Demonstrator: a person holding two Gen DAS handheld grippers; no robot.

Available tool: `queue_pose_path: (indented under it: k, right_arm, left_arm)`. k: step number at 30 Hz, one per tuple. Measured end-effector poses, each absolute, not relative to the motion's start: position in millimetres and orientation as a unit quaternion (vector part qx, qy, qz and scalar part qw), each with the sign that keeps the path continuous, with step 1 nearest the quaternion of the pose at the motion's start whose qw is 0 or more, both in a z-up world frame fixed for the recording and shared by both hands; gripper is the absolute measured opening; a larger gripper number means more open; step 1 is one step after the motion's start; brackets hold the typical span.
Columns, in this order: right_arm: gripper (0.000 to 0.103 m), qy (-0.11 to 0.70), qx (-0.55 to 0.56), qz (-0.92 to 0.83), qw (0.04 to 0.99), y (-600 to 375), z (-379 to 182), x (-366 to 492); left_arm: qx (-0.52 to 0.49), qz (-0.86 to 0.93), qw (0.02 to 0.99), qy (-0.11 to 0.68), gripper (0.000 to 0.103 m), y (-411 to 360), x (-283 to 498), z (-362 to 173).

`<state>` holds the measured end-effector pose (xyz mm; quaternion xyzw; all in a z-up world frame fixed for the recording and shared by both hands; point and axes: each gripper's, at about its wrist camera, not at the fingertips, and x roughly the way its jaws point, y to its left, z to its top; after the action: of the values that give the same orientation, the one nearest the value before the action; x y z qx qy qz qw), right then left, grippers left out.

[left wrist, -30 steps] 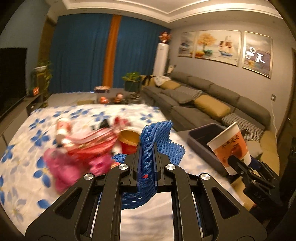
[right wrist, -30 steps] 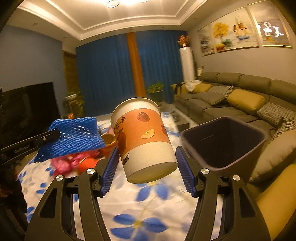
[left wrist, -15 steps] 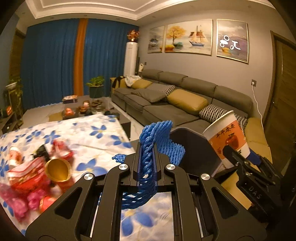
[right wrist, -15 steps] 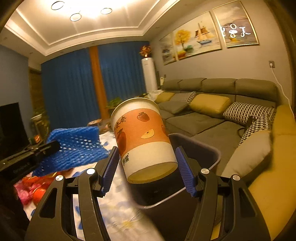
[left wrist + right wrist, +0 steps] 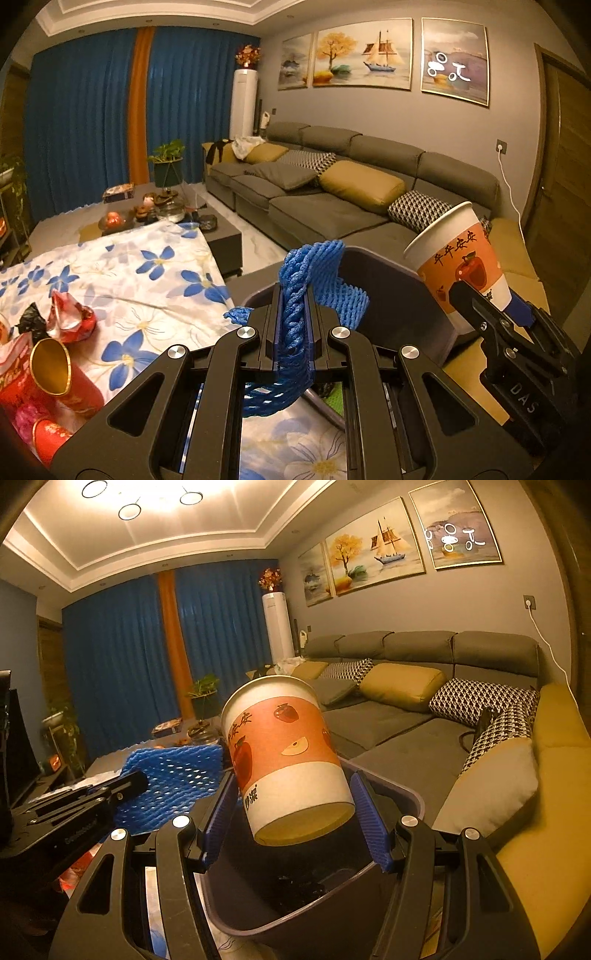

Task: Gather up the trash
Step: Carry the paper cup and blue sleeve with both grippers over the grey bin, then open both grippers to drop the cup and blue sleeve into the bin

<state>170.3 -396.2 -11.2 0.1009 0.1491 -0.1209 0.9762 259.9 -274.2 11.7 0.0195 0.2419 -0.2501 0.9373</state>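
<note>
Left gripper [image 5: 291, 325]: its fingers are pinched on a blue foam mesh fruit sleeve [image 5: 317, 273]. The sleeve stands up between the pads and folds over to the right above them, with a loose end hanging below the fingers. In the right wrist view the same sleeve [image 5: 173, 779] projects to the right from the left gripper's tip [image 5: 125, 786], just left of the cup.

Right gripper [image 5: 295, 812]: its blue ribbed fingers [image 5: 369, 823] clamp a white and orange paper cup with apple print [image 5: 280, 753] near its base. The cup is tilted, base toward the camera, mouth up and away. In the left wrist view the cup [image 5: 458, 262] leans left, held from the lower right.

Dark grey plastic trash bin [image 5: 413, 805]: it sits directly below the cup, with dark contents inside that cannot be made out. In the left wrist view its rim [image 5: 384, 258] lies behind the sleeve.

Table with white cloth printed with blue flowers [image 5: 147, 280]: at left, with red and gold wrappers [image 5: 55, 369] at its near left edge.
</note>
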Motion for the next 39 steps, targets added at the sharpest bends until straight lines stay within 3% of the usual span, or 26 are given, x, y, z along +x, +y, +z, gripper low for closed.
queue_pose_path:
  k: [29, 31, 32, 35, 36, 39]
  right_arm:
    - [0.061, 0.164, 0.124, -0.118, 0.972, -411.3, -24.1, 208.0]
    - [0.069, 0.163, 0.128, -0.122, 0.971, -413.7, -24.7, 208.1]
    - [0.069, 0.159, 0.131, -0.125, 0.97, -415.1, -23.9, 205.5]
    - [0.074, 0.151, 0.134, -0.131, 0.971, -416.3, -20.7, 197.4]
    - [0.077, 0.147, 0.133, -0.136, 0.971, -416.1, -18.8, 192.2]
    - [0.084, 0.133, 0.129, -0.142, 0.972, -413.8, -13.9, 179.3]
  left_arm:
    - [0.015, -0.276, 0.913, 0.298, 0.011, -305.8, 297.2, -25.6]
    - [0.015, -0.282, 0.911, 0.301, 0.015, -306.8, 299.1, -28.1]
    - [0.018, -0.281, 0.91, 0.305, 0.023, -308.0, 300.2, -29.7]
    - [0.011, -0.279, 0.91, 0.307, 0.062, -304.3, 300.4, -31.3]
    - [0.007, -0.273, 0.914, 0.299, 0.07, -300.6, 298.8, -30.4]
    - [0.002, -0.264, 0.918, 0.295, 0.077, -293.3, 294.4, -27.8]
